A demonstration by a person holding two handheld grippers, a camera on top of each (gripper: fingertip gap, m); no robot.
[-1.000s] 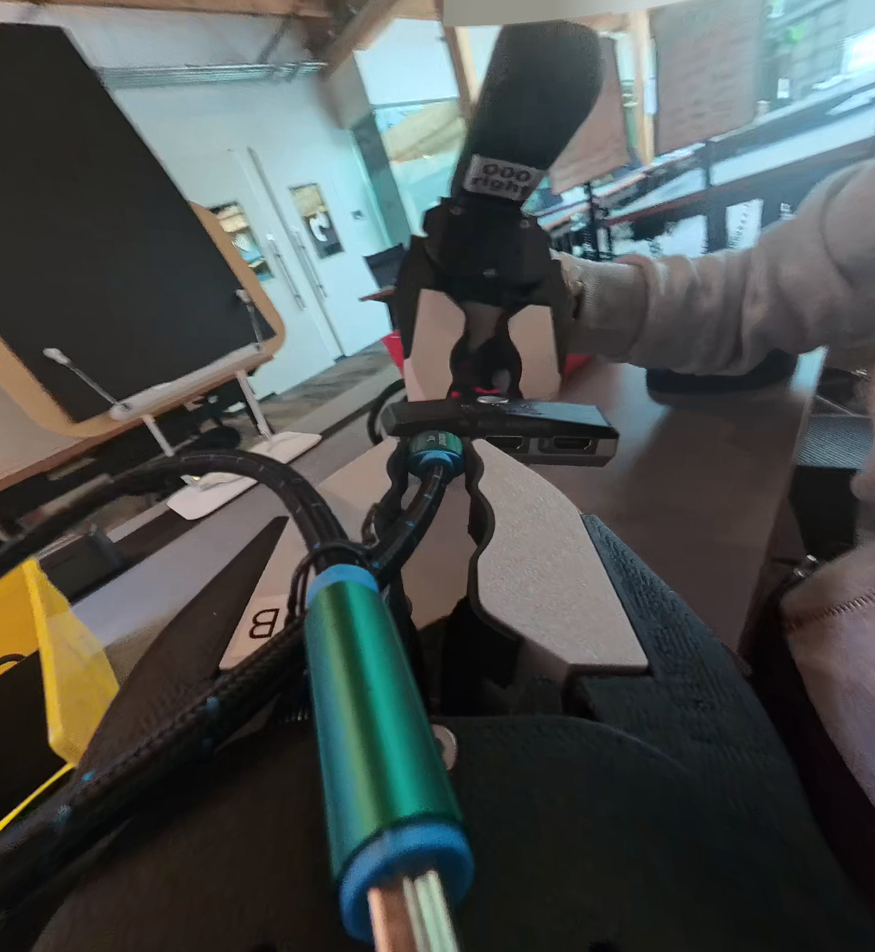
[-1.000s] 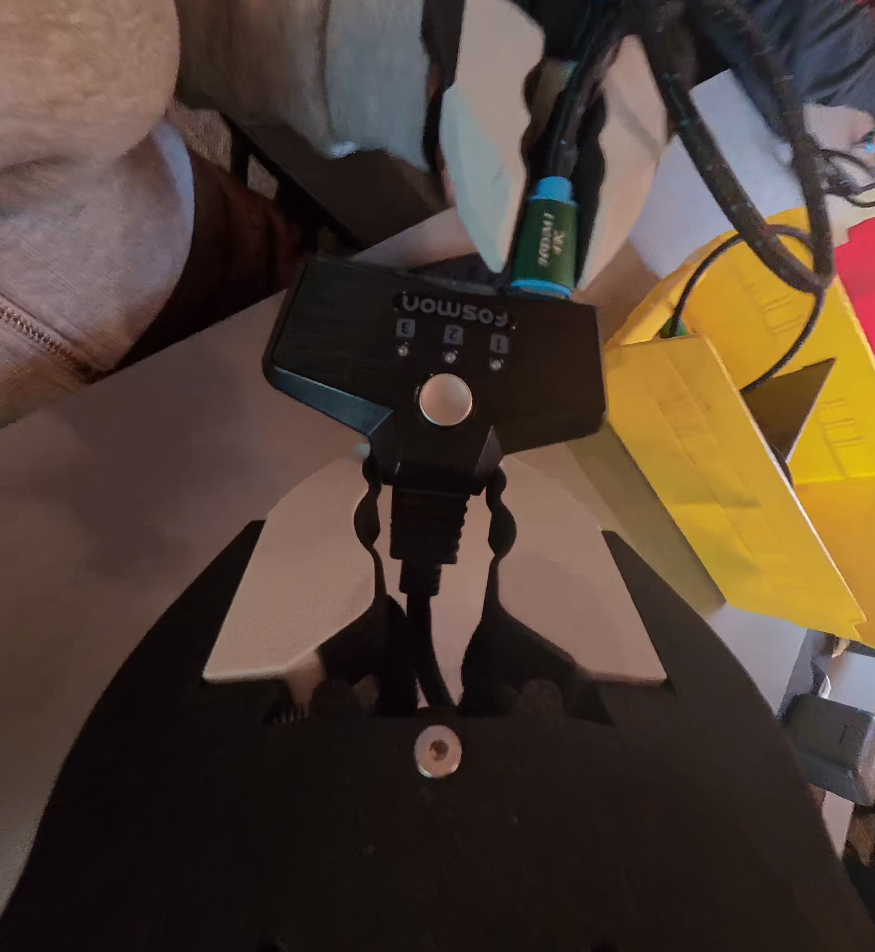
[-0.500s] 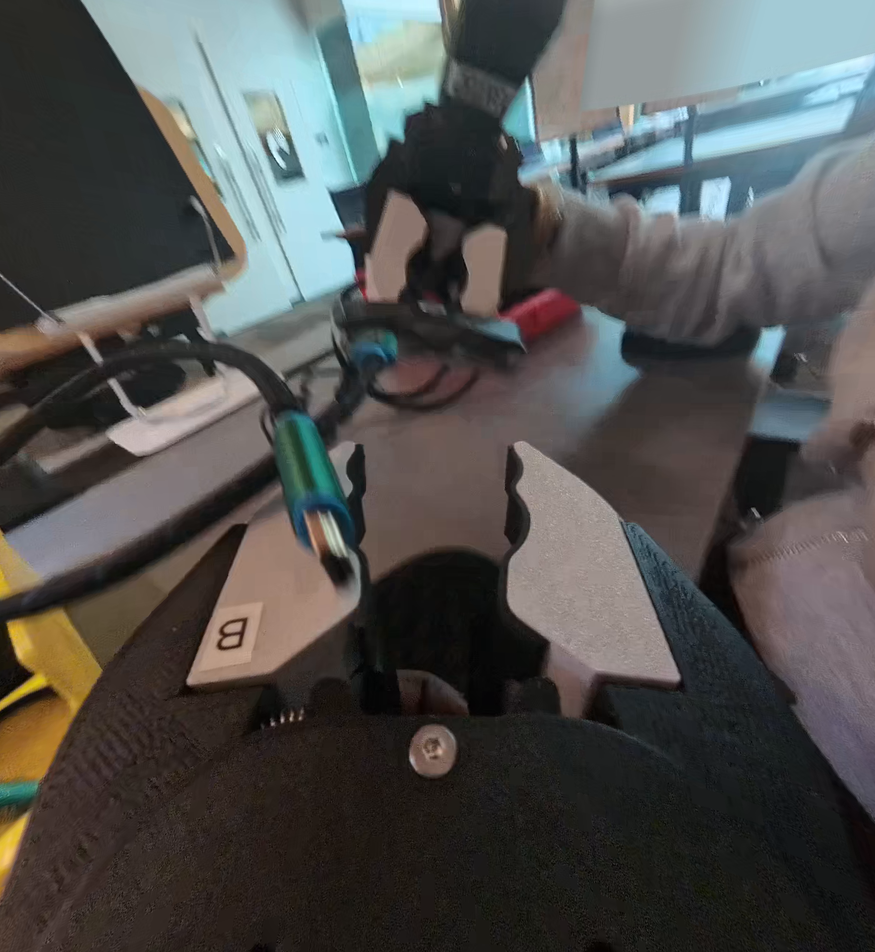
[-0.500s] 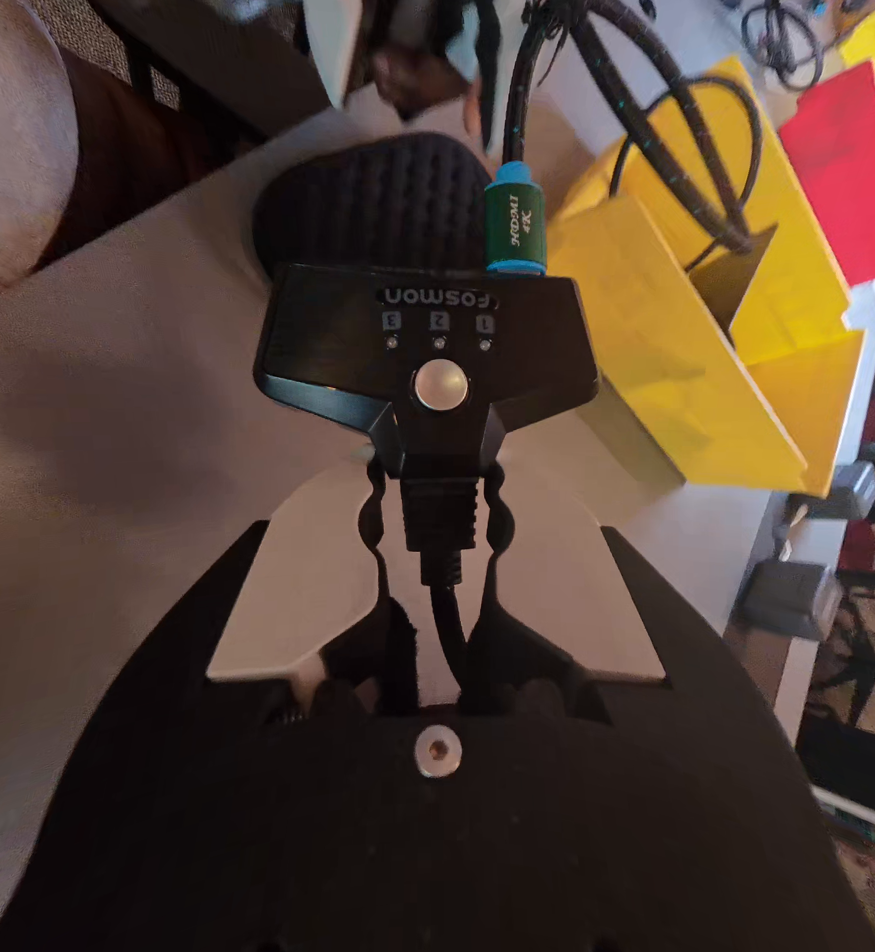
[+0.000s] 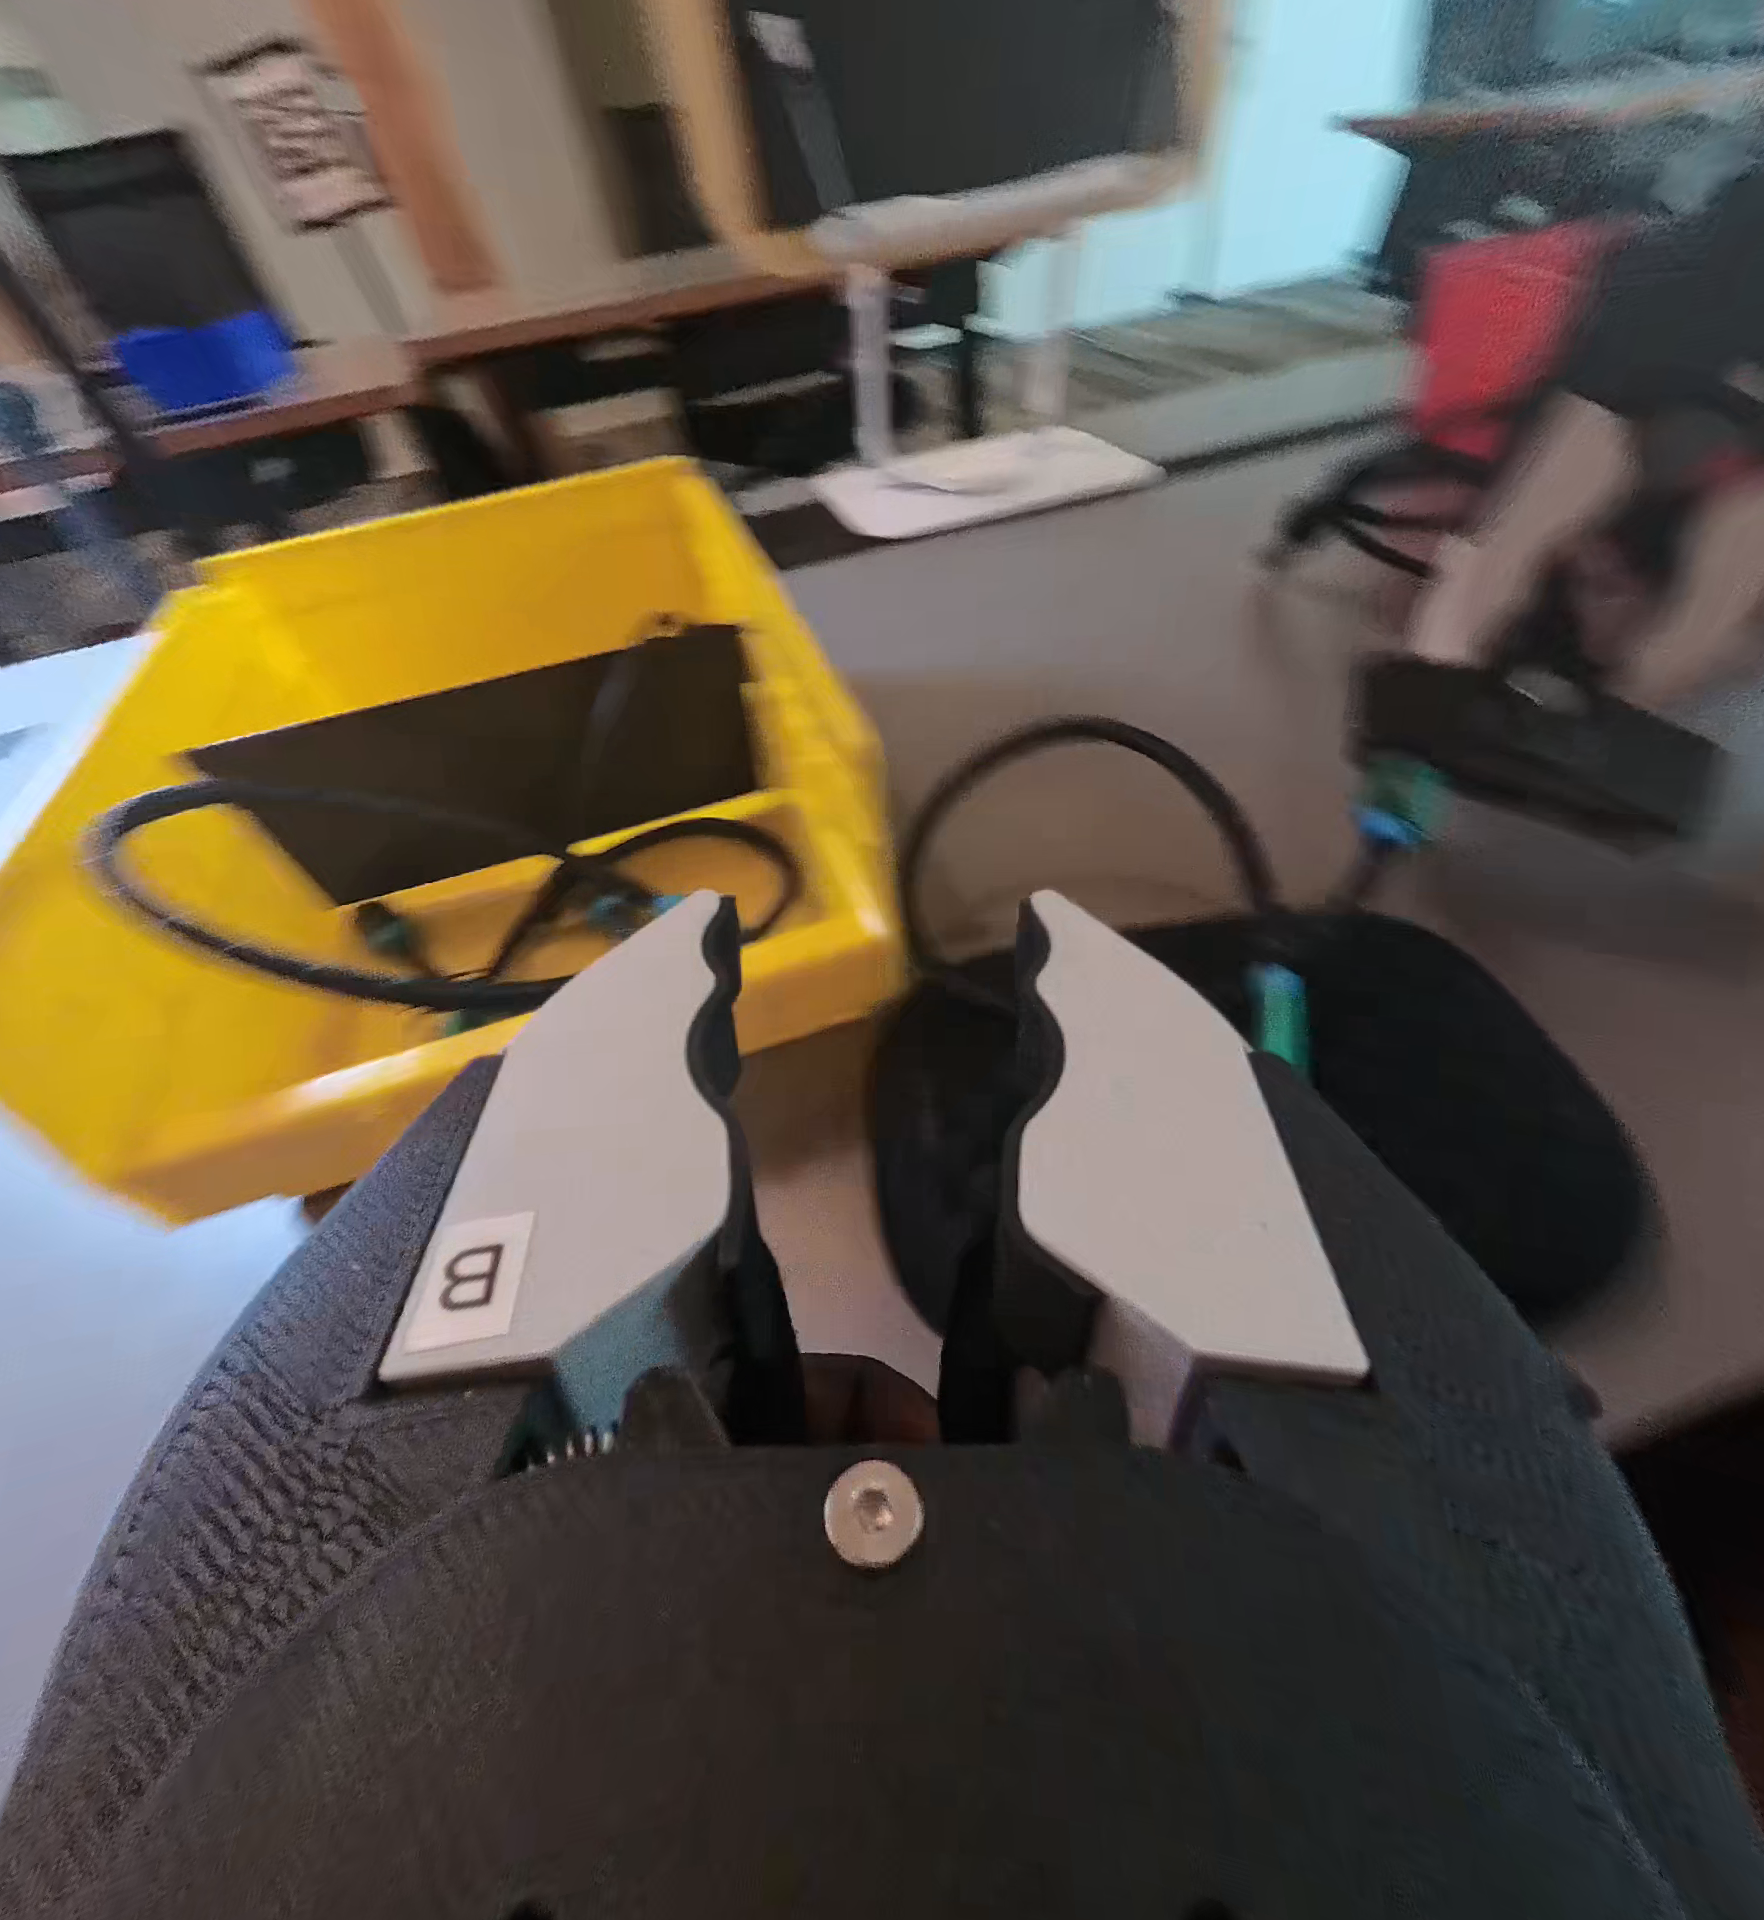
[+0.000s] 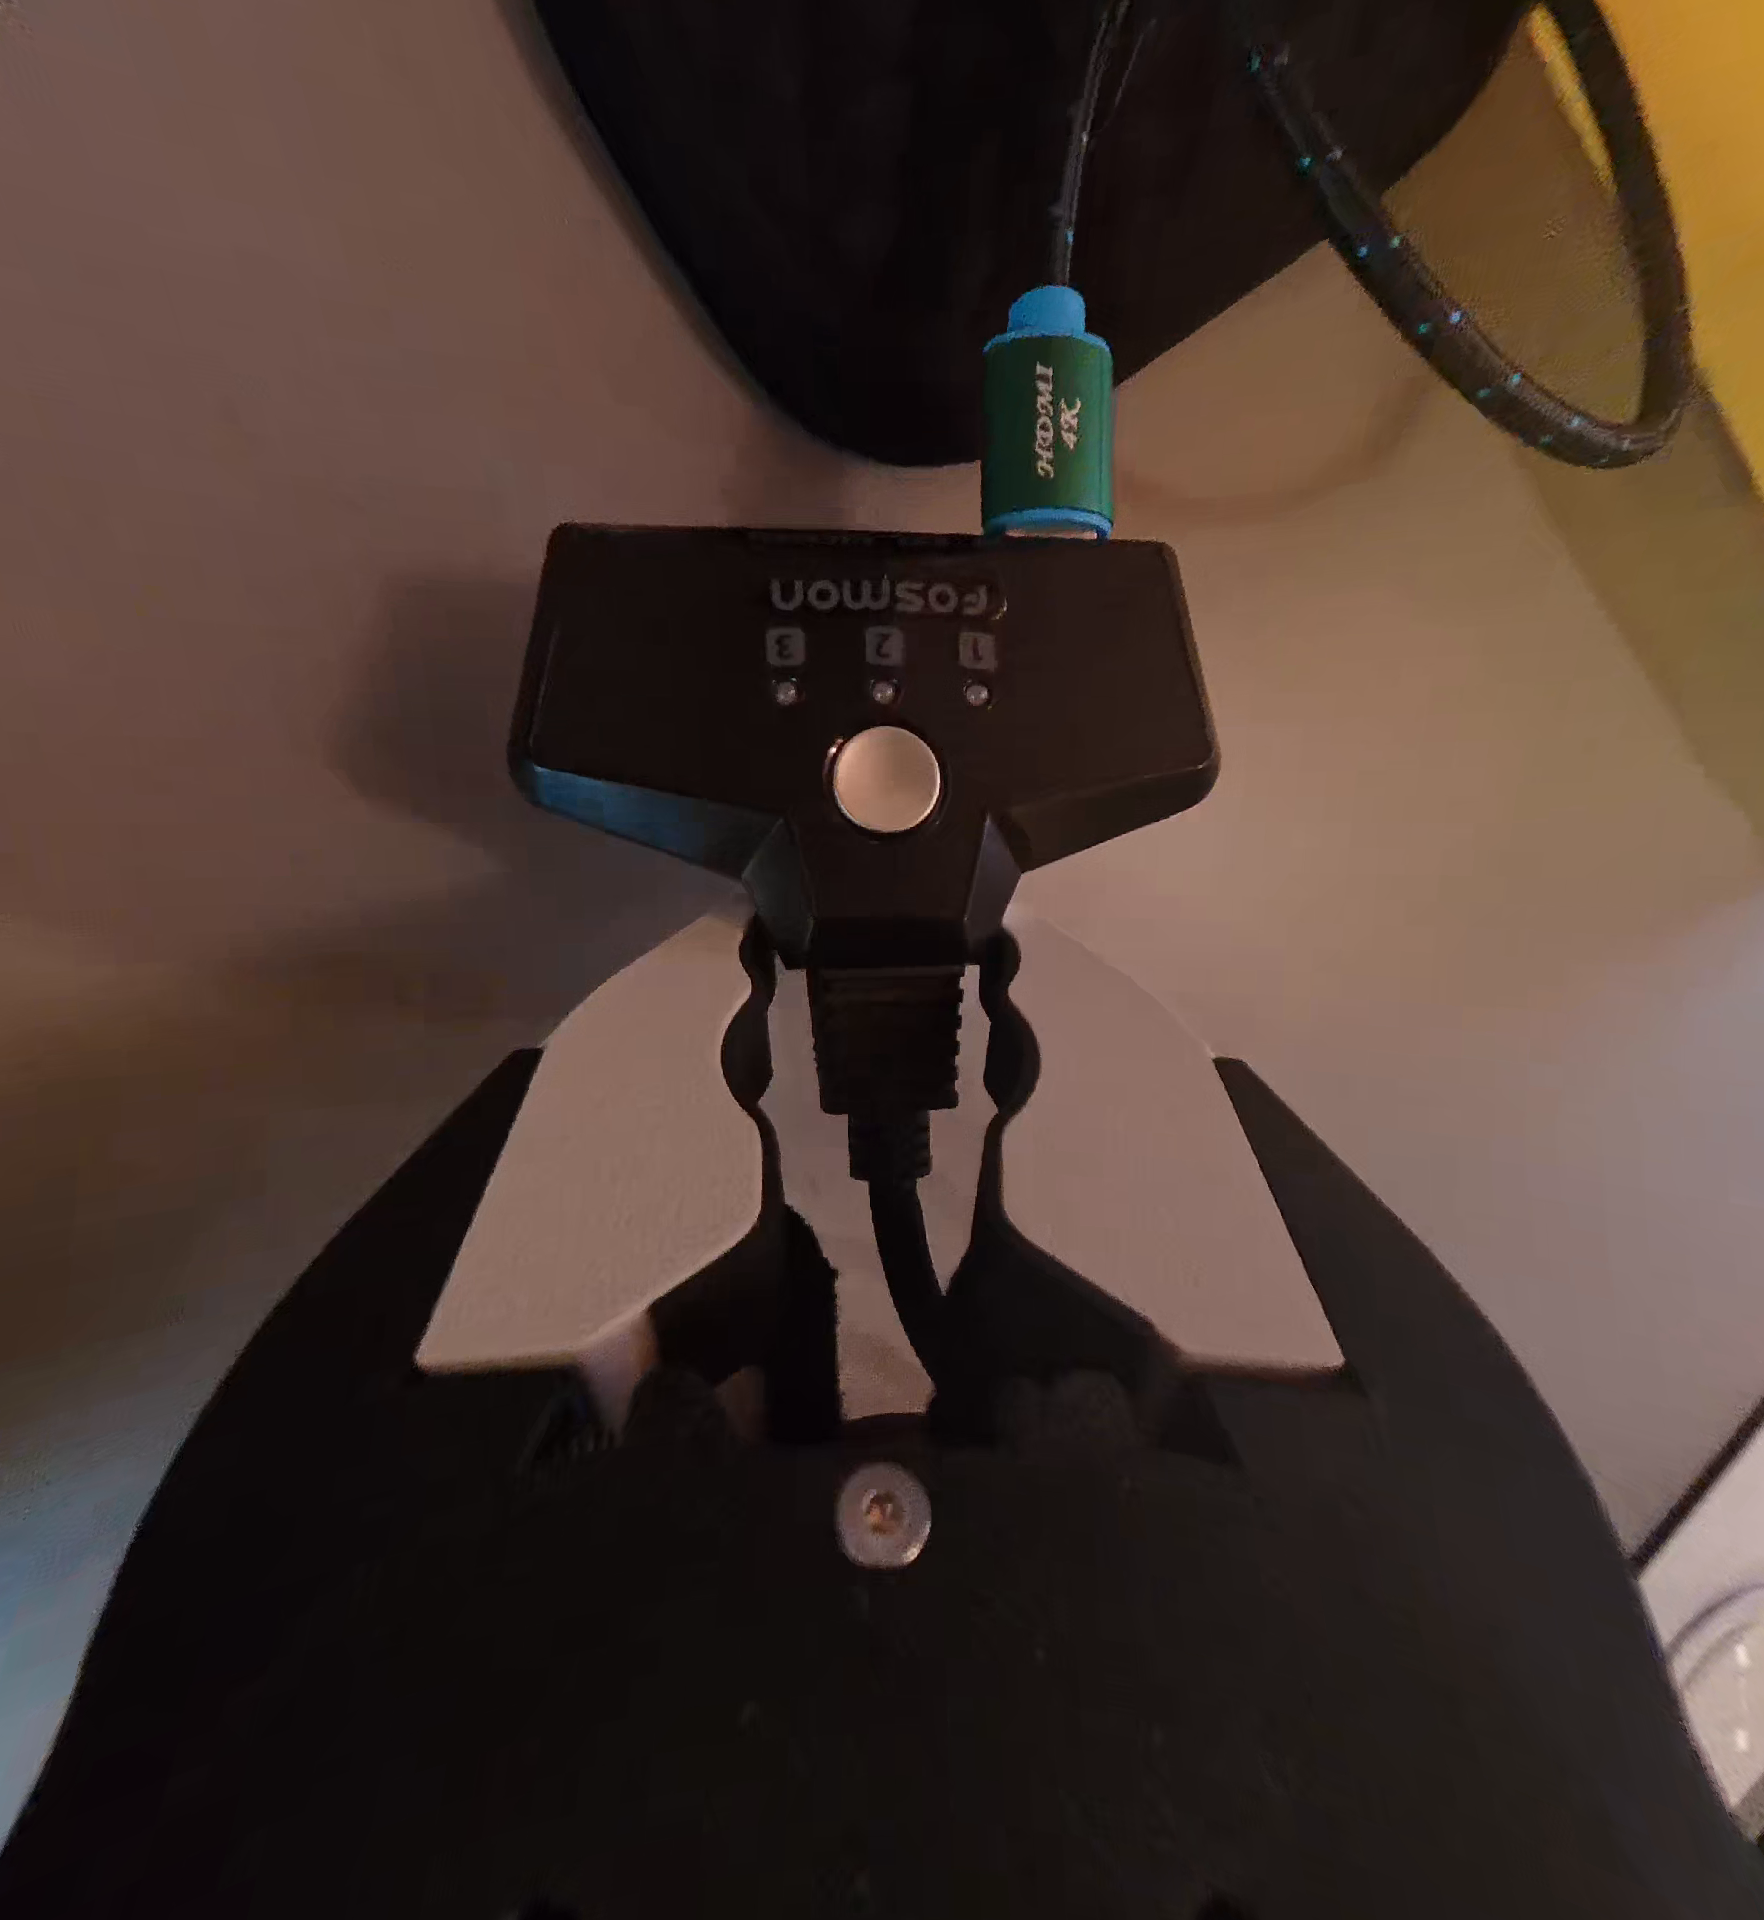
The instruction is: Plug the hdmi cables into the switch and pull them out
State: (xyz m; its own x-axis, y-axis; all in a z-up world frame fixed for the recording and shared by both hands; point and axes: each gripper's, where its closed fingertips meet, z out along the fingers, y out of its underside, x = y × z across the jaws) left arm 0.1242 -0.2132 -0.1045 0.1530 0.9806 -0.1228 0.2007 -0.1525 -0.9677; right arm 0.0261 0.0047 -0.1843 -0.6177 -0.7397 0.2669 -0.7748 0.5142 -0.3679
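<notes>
My right gripper (image 6: 883, 961) is shut on the neck of the black HDMI switch (image 6: 867, 696), holding it above the table. A green HDMI plug (image 6: 1046, 431) with blue ends sits in the switch's right-hand port; its braided cable (image 6: 1543, 343) loops away to the right. The switch also shows blurred at the far right of the left wrist view (image 5: 1543, 753), with the green plug (image 5: 1397, 805) under it. My left gripper (image 5: 873, 914) is open and empty, above a black pad (image 5: 1377, 1101). A second green plug (image 5: 1278, 1013) lies on that pad behind my right finger.
A yellow bin (image 5: 421, 831) holding more black cables (image 5: 338, 935) stands to the left of my left gripper. A black cable loop (image 5: 1075, 769) lies on the grey table (image 5: 1117, 644). A white surface (image 5: 47, 1351) lies at the left. A white device (image 6: 1761, 1662) sits at the lower right.
My left gripper has let go of the plug in the switch, opened, and swung away left toward the bin. The right gripper has lowered the switch nearer the black pad.
</notes>
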